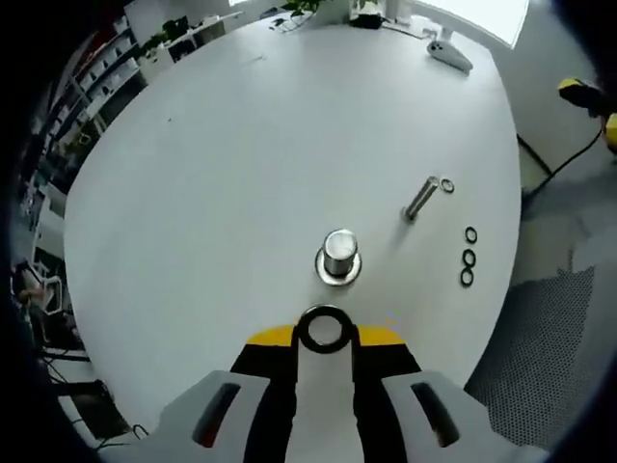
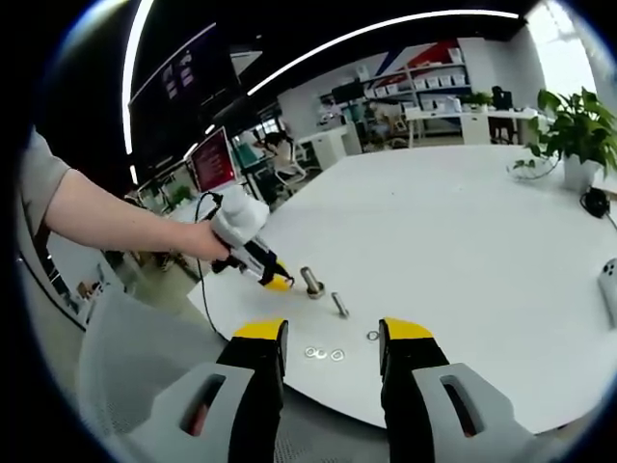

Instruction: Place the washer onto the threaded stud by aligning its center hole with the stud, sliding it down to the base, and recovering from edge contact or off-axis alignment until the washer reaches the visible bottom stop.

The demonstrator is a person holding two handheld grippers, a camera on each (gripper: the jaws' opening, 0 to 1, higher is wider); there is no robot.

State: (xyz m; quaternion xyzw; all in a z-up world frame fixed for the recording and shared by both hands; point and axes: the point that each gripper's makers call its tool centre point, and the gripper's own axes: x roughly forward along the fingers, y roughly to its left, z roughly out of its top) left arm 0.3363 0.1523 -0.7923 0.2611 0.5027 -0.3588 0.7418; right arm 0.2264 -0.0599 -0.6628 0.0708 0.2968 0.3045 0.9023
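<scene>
My left gripper (image 1: 323,336) is shut on a dark metal washer (image 1: 324,312), held flat between its yellow tips. Just beyond it, the threaded stud (image 1: 339,253) stands upright on its round base on the white table (image 1: 222,174); the washer is short of the stud and not over it. In the right gripper view, a person's hand holds the left gripper (image 2: 275,281) close to the left of the stud (image 2: 311,282). My right gripper (image 2: 333,338) is open and holds nothing, off the table's near edge.
A loose bolt (image 1: 421,198) lies on its side with a washer (image 1: 446,185) at its end. Three spare washers (image 1: 469,258) sit in a row near the table edge. A white device (image 1: 449,53) and a potted plant (image 2: 576,121) are at the far side.
</scene>
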